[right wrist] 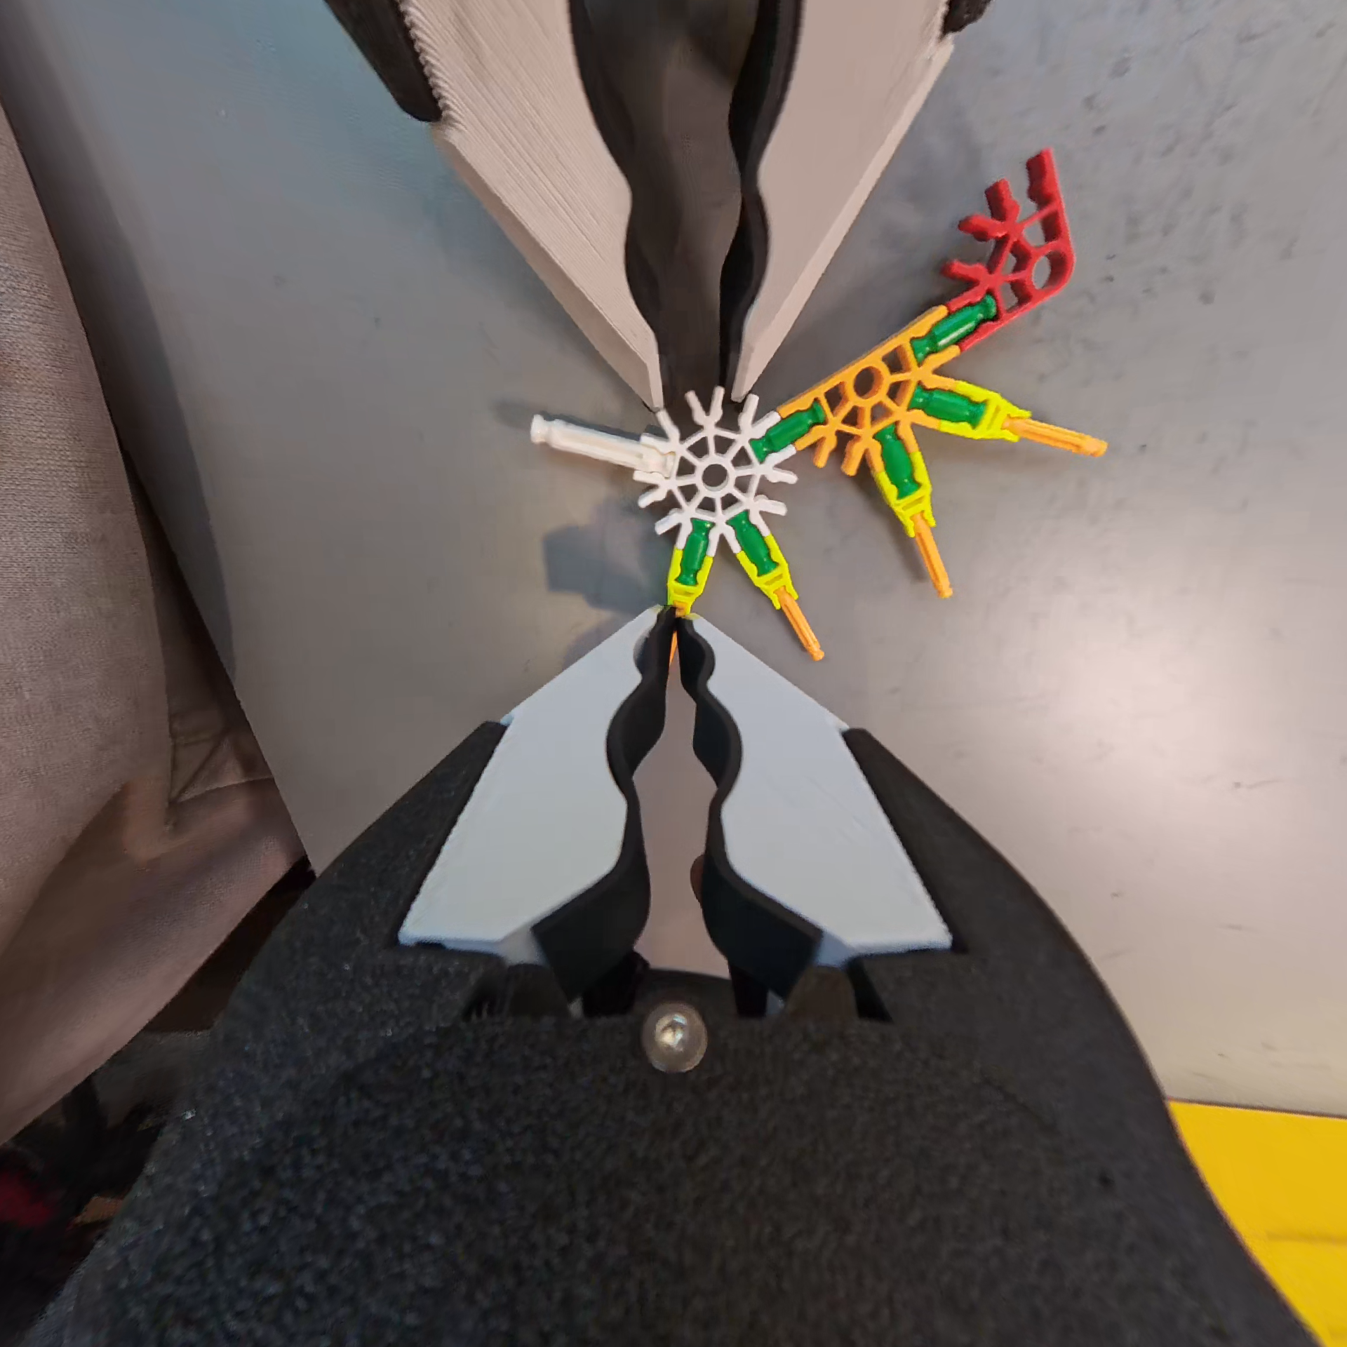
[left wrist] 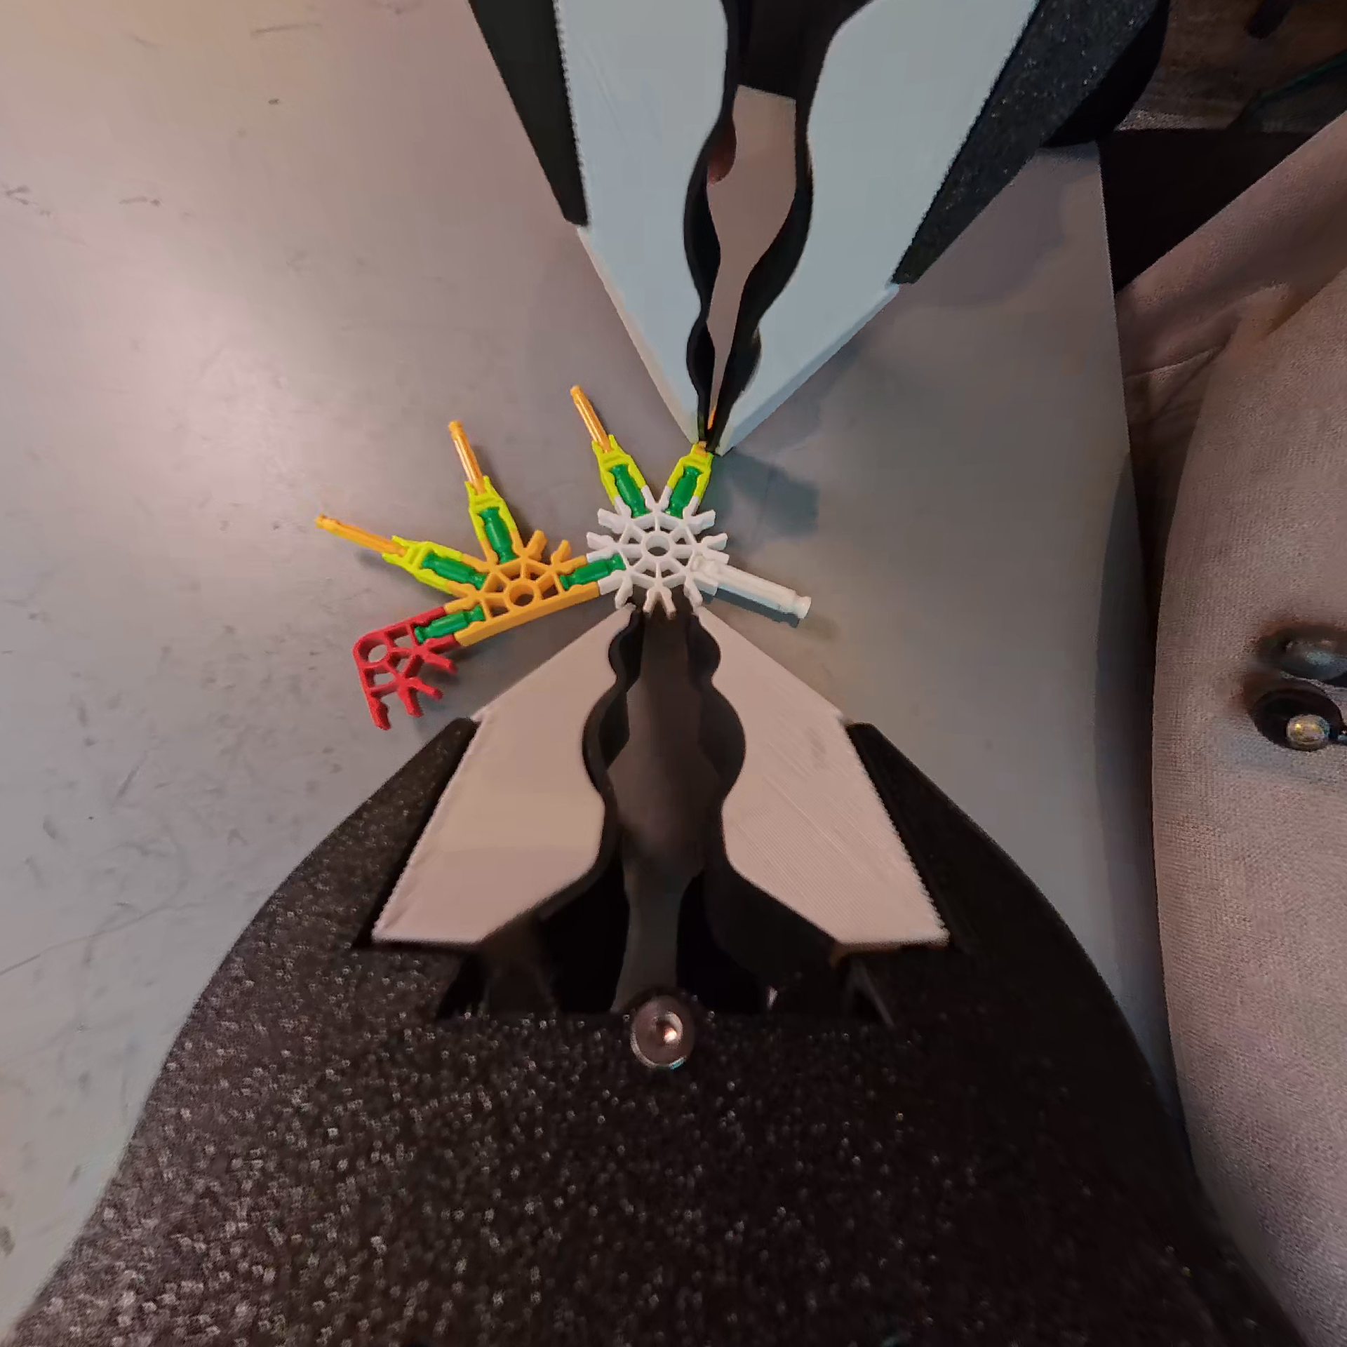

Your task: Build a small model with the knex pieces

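— While the toy assembly lies flat on the grey table, where are the two grippers?

— They point at each other from opposite sides of it. The left gripper has grey fingers; its tips are closed on one tooth of the white snowflake connector. In the right wrist view this same gripper comes down from the upper edge onto the white connector.

— And the right gripper?

— Its fingers are pale blue with black wavy pads. The jaws are pressed nearly together on a thin orange rod, which comes out of the yellow-green clip on the near side of the white connector. Only a small part of this rod shows between the pads.

— What else is joined to it?

— A white rod points toward the table edge where a beige cloth is. On the other side an orange half-round connector carries more clips with orange rods, and a red corner connector is at the far end. A yellow thing shows at the lower right corner of the right wrist view.
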